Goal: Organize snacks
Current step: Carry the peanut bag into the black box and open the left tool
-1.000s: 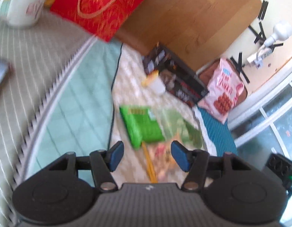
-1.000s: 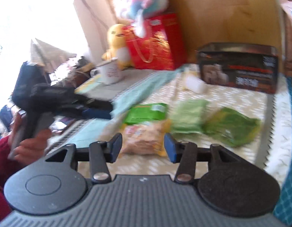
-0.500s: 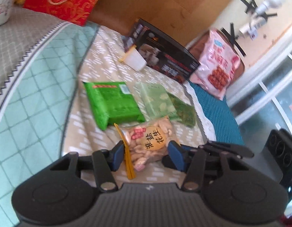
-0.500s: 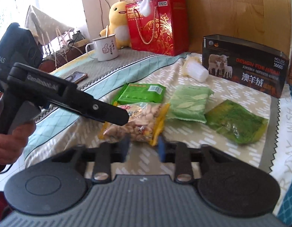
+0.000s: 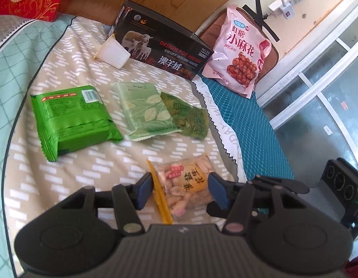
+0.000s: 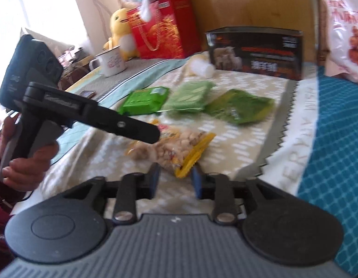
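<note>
A clear bag of peanuts [image 5: 186,183] with a yellow edge lies on the beige patterned cloth [image 5: 86,180]. My left gripper [image 5: 181,190] straddles it with its jaws opening, and the blue pads stand at the bag's sides without squeezing it. In the right wrist view one of the left gripper's black fingers [image 6: 132,132] lies over the peanut bag [image 6: 169,148]. My right gripper [image 6: 175,180] is close in front of the bag's yellow corner, jaws opening, gripping nothing. A hand [image 6: 26,162] holds the left gripper's handle.
A green biscuit pack [image 5: 72,120], a pale leaf-print packet [image 5: 146,111] and a dark green packet [image 5: 188,120] lie in a row behind. Farther back are a black box [image 5: 162,46], a white cup [image 5: 114,52], a pink snack bag [image 5: 239,48] and a mug [image 6: 111,63].
The left gripper swung in over the peanut bag, which now sits between its jaws. The right gripper's jaws narrowed, then widened again, and it came closer to the bag's yellow corner.
</note>
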{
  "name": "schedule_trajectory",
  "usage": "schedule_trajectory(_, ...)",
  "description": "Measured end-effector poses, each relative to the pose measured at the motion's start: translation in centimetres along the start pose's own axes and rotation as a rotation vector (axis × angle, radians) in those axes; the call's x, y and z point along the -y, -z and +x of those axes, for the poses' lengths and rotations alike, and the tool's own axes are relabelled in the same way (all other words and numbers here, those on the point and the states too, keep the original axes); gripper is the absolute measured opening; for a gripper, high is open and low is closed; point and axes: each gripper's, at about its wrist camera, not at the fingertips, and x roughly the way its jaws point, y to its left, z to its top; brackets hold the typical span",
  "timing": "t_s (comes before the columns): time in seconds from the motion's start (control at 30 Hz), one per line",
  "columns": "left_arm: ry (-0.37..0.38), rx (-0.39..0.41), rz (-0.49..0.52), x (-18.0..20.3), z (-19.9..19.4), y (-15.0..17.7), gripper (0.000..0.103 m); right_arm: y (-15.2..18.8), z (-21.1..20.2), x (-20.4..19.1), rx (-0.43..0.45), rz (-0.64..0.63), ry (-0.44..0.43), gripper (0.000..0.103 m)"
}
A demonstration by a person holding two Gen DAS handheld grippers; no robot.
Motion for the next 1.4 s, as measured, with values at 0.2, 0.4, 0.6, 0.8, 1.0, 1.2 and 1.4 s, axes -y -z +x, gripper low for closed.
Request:
schedule_trajectory(0.2,-0.02,-0.003,0.019,0.0,-0.3,0.3,0.045,-0.1,0.8,-0.6,0.018,-0.058,0.003,0.043)
schedule_trajectory(0.4,0.0,-0.018,0.008,0.2,0.1,-0.5,0.041,-0.2,0.7,-0.5,0.037,-0.067,0.0,0.031)
schedule_trajectory(0.6,0.002,0.01,0.047,0.9,0.1,-3.1,0.041,-1.6,0.1,0.0,0.095,-0.063,0.025,0.03)
schedule_trajectory(0.8,-0.021,0.07,0.102,1.8,0.5,-8.3,0.041,-5.1,0.7,1.8,0.183,-0.06,0.055,0.028)
schedule_trajectory(1.0,-0.062,0.108,0.14,2.3,2.7,-14.7,0.041,-9.5,2.8,4.2,0.238,-0.058,0.098,0.027)
schedule_trajectory(1.2,-0.09,0.147,0.131,1.9,6.2,-21.3,0.041,-14.8,5.0,8.5,0.29,0.043,0.116,0.026)
schedule_trajectory(1.4,-0.172,0.155,0.092,0.8,11.2,-24.4,0.042,-17.3,8.6,12.0,0.293,0.07,0.212,0.027)
